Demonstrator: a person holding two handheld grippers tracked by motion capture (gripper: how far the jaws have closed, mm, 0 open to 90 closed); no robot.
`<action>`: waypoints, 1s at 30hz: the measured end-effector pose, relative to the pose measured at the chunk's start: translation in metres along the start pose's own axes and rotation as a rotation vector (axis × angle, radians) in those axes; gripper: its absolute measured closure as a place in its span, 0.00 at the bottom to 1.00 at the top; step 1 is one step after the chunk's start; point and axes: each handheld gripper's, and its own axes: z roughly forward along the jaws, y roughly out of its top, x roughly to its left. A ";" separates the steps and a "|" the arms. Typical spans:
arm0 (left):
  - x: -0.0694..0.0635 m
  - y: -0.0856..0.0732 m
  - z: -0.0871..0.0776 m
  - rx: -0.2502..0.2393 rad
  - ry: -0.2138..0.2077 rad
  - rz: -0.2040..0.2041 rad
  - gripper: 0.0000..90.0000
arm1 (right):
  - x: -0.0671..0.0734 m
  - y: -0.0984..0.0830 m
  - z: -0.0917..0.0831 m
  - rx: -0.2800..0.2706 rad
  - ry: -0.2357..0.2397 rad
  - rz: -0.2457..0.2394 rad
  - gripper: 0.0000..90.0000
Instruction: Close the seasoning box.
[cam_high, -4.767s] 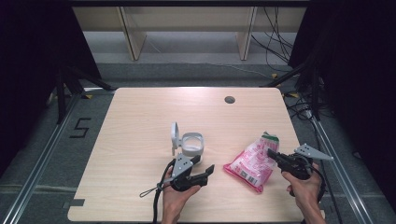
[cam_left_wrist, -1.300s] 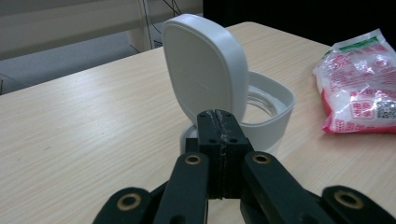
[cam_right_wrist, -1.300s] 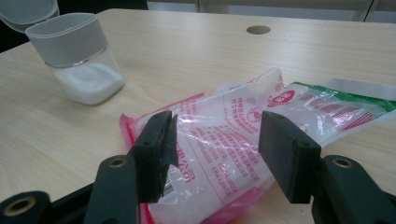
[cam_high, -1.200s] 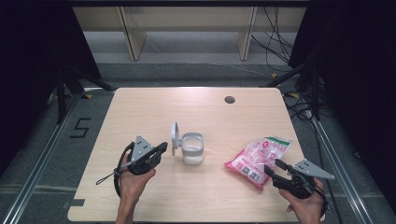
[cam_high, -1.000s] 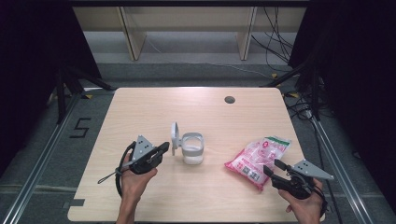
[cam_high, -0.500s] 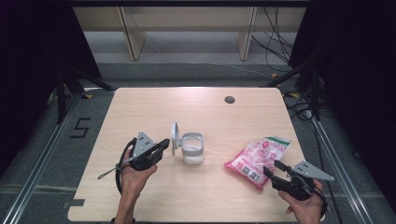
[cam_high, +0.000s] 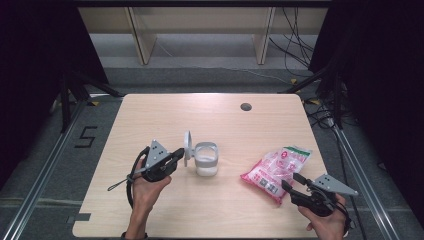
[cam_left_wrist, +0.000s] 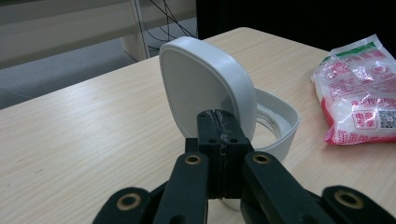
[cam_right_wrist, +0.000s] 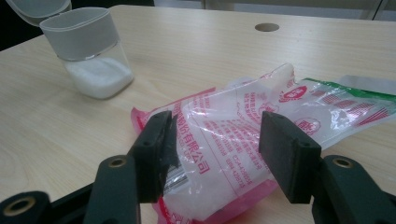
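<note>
While shut, left gripper (cam_left_wrist: 219, 140) fingers (cam_left_wrist: 208, 135) touch the lid (cam_left_wrist: 196, 79).

Support surface: light wooden table (cam_high: 165, 115), rounded corners, one round cable hole (cam_high: 245, 106) toward the far edge; clear container (cam_high: 206, 159) with white rim stands near the table's middle, hinged lid (cam_high: 187, 145) upright, white granules inside; pink-and-white printed bag (cam_high: 276, 167) lies flat, well right of the container, nearer the front edge.

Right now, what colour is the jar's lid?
White lid, clearest in the left gripper view.
</note>
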 end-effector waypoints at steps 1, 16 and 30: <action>0.000 0.001 0.000 0.000 -0.001 0.002 0.99 | 0.000 0.000 -0.001 0.006 -0.006 -0.001 0.51; -0.004 0.005 0.006 0.001 -0.017 0.022 0.99 | 0.003 -0.002 -0.003 0.018 -0.002 0.022 0.51; -0.012 0.012 0.013 -0.011 -0.036 0.072 0.99 | 0.003 -0.003 -0.003 0.011 0.010 0.006 0.51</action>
